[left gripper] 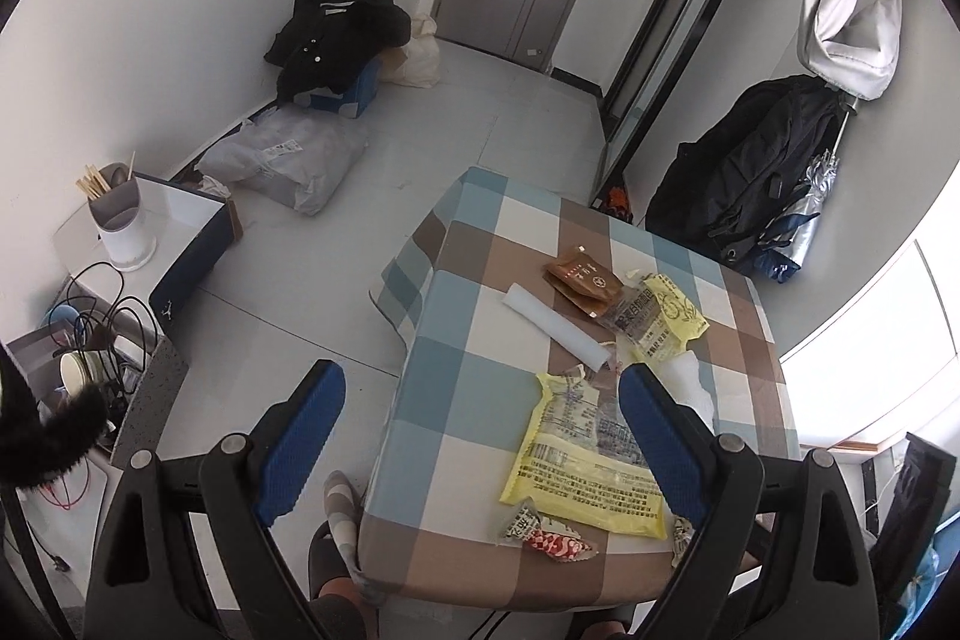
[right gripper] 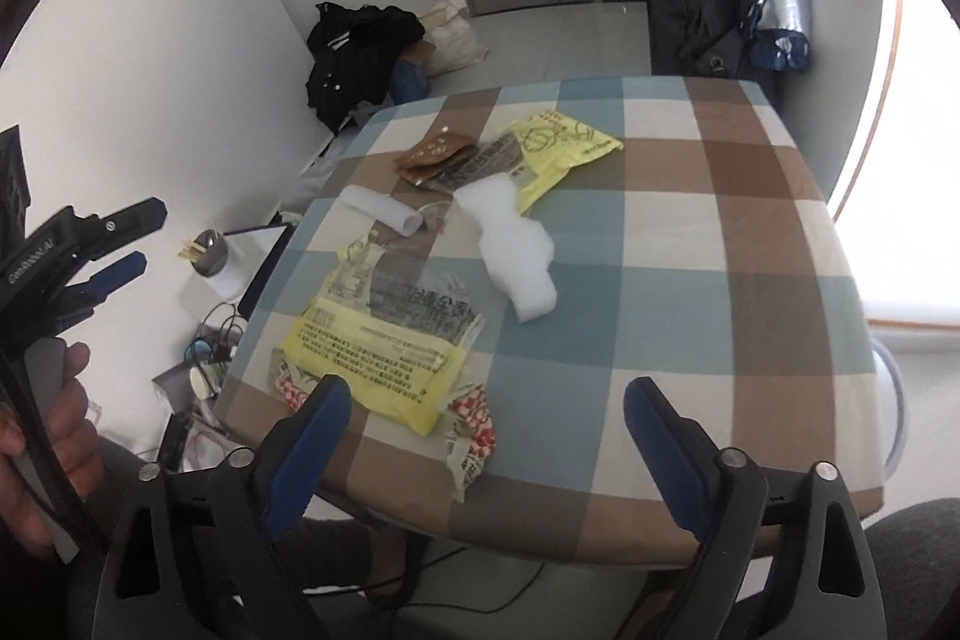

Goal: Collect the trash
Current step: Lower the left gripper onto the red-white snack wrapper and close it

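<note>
Hovering over the checked desk (right gripper: 690, 232), the left gripper (left gripper: 480, 436) and right gripper (right gripper: 486, 436) are held spread with nothing between them. Trash is scattered across the desk: a large yellow wrapper (right gripper: 372, 346), white foam (right gripper: 510, 244) and a red-checked wrapper (right gripper: 474, 424) near the front edge. Thin, flat film could be missed or pushed off the edge by sliding pads.

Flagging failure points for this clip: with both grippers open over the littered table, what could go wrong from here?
The large yellow wrapper lies flat, so the right gripper may slide over it. The red-checked wrapper sits at the table edge and could be nudged off. The white foam piece looks light and may skid away.
</note>
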The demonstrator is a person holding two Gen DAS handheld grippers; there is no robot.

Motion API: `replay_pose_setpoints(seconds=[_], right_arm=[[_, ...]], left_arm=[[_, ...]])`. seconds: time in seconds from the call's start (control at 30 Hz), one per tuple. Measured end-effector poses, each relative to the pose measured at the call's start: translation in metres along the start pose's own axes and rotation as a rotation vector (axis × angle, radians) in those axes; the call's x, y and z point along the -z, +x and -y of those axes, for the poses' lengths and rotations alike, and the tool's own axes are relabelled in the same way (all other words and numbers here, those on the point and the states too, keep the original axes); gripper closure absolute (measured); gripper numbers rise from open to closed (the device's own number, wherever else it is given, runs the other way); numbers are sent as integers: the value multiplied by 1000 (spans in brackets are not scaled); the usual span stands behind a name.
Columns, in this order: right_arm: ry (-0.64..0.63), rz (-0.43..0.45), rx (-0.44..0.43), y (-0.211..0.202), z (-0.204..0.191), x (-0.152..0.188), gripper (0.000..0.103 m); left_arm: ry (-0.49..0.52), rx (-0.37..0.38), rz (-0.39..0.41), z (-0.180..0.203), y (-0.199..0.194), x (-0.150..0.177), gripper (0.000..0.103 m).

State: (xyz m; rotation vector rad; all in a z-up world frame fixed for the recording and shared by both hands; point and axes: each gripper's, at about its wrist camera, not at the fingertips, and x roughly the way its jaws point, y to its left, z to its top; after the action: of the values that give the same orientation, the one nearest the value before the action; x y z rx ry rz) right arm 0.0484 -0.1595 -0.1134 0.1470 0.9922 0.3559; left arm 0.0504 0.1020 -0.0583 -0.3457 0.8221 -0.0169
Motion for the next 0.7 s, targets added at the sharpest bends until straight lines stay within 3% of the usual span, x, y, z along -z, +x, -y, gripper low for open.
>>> replay_pose_setpoints(seconds=[0.4, 0.5, 0.63, 0.7], right_arm=[[0, -92, -23, 41, -3, 5, 50], [4, -94, -34, 45, -2, 4, 58], [-39, -97, -31, 48, -6, 4, 79], [-36, -85, -42, 45, -5, 5, 82]], left_arm=[[1, -5, -25, -2, 0, 2, 12], [2, -2, -44, -2, 3, 3, 12], [3, 12, -87, -5, 9, 7, 12], [8, 15, -110, -5, 13, 9, 12]])
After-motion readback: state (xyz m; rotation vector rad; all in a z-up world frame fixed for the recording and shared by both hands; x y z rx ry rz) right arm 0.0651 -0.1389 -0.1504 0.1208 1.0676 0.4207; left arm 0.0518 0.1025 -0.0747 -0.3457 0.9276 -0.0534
